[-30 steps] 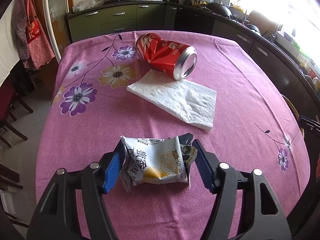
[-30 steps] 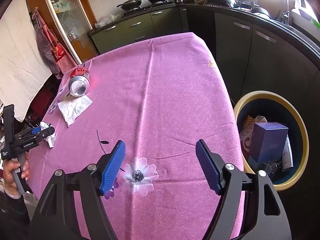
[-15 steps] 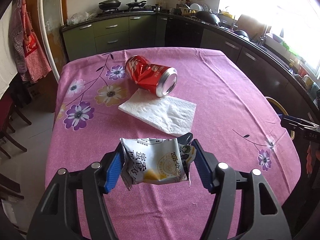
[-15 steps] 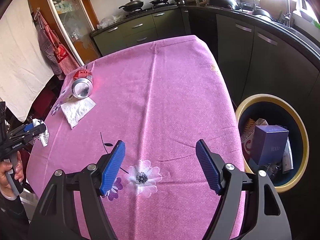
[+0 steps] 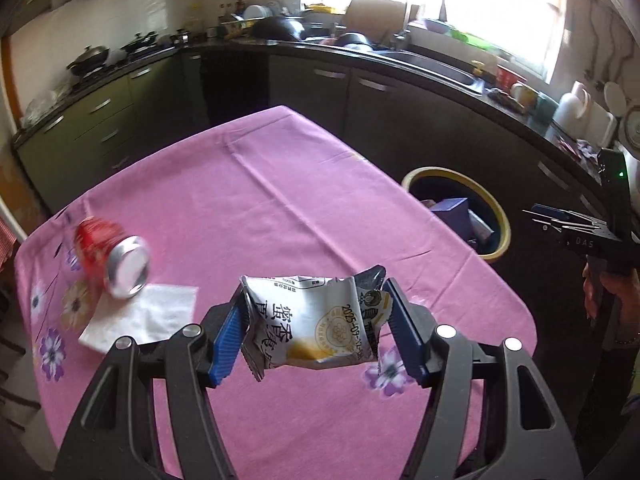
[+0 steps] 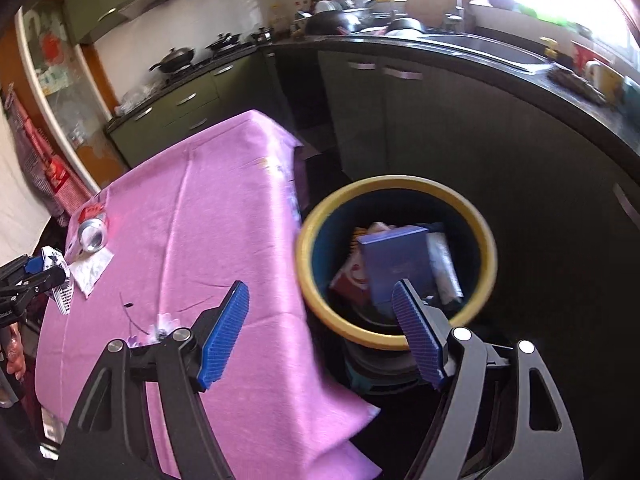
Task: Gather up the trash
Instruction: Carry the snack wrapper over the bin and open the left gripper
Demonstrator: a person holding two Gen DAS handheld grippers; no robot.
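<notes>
Dented red drink can (image 5: pixel 108 256) and white paper napkin (image 5: pixel 140 316) near pink tablecloth's (image 5: pixel 280 208) left edge, left gripper (image 5: pixel 316 330) clamping crumpled white snack wrapper (image 5: pixel 316 324) above near edge, right gripper (image 6: pixel 320 336) spread, holding nothing, over yellow-rimmed trash bin (image 6: pixel 400 336) beside right edge.

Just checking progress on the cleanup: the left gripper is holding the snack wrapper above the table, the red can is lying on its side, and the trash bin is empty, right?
Not quite: the trash bin is not empty. The right wrist view shows a purple box and other packaging inside it. The rest holds: the left gripper grips the snack wrapper above the table, and the red can lies on its side.
</notes>
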